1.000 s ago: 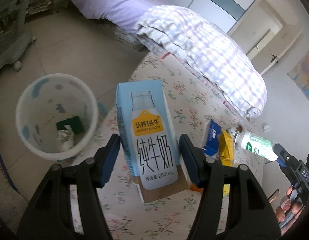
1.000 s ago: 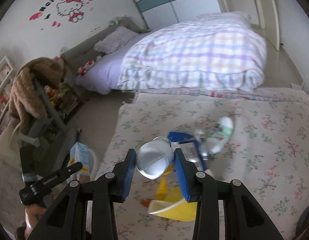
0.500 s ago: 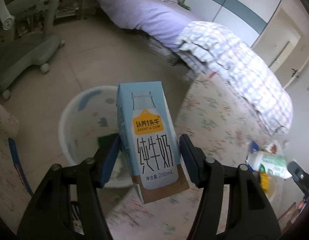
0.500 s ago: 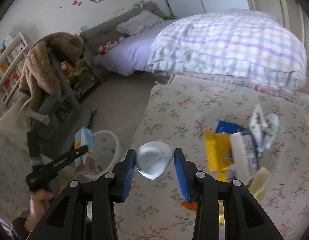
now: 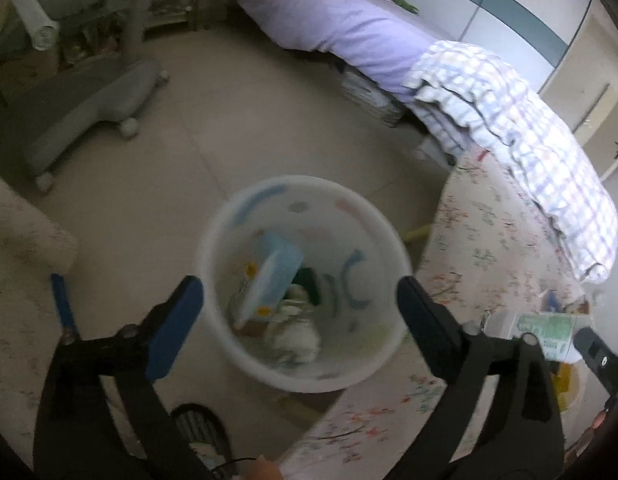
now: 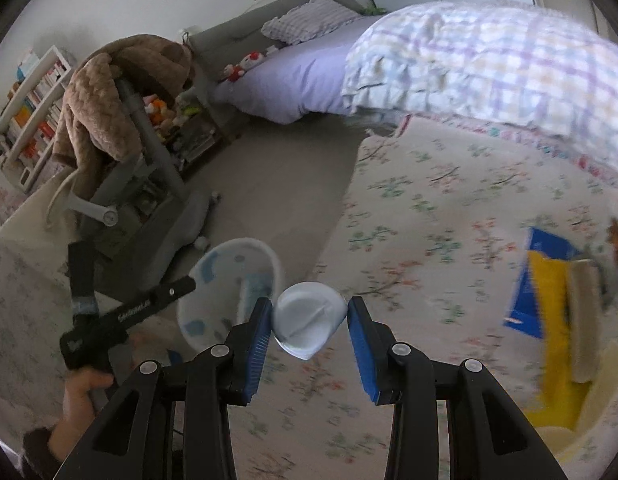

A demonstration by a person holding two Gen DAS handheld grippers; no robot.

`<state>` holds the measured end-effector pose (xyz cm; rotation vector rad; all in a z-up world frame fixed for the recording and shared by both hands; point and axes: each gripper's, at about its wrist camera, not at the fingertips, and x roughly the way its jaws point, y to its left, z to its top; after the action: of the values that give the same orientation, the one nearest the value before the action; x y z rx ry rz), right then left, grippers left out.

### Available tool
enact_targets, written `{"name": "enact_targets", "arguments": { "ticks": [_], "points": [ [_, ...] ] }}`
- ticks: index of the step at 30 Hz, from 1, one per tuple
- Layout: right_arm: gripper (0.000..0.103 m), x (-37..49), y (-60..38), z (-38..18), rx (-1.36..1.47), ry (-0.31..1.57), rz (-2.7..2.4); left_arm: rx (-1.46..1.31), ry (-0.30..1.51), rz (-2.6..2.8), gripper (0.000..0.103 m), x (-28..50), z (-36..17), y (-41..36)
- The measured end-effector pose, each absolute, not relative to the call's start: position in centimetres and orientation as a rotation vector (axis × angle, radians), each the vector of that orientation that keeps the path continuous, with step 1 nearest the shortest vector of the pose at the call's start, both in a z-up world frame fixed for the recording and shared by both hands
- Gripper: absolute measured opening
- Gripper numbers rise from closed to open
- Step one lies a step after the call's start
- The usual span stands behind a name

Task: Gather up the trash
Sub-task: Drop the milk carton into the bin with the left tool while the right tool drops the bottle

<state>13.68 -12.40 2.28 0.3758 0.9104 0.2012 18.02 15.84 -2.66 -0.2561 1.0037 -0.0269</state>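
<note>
Trash bin [image 5: 305, 376], white plastic with faded blue and pink marks on the inner wall, stands on the tiled floor just beside the edge of the flower-print mattress [image 5: 481, 248]. Inside it: a pale blue milk carton [image 5: 271, 280], tilted and blurred, leaning over crumpled white tissue [image 5: 297, 332] and a dark green object [image 5: 309, 284] at the bottom. Left gripper [image 5: 299, 324] hangs directly over the bin mouth, jaws opening and spread wide, nothing between them, pads clear of the carton. Right gripper [image 6: 309, 326] is pinching a white plastic bottle [image 6: 309, 322], seen from its base, both blue pads pressed to its sides; in the left wrist view the same bottle [image 5: 545, 334] shows a green label, held over the mattress edge. From the right wrist view the bin [image 6: 225, 252] sits ahead and left of the held bottle. More litter lies on the mattress at right: a blue packet [image 6: 537, 284] and a yellow wrapper [image 6: 549, 320], overlapping, blurred.
</note>
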Motion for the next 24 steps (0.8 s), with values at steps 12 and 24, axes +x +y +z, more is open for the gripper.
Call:
{"name": "enact_targets", "arguments": {
  "ticks": [12, 24],
  "points": [
    [0.040, 18.9, -4.3, -0.5, 0.404, 0.954, 0.308, -0.206, 1.049, 0.077, 0.100, 16.4, -3.0, 20.3],
    [0.055, 21.0, -2.2, -3.5, 0.391, 1.027, 0.308, -0.142, 1.014, 0.050, 0.100, 15.9, -1.9, 19.8]
  ]
}}
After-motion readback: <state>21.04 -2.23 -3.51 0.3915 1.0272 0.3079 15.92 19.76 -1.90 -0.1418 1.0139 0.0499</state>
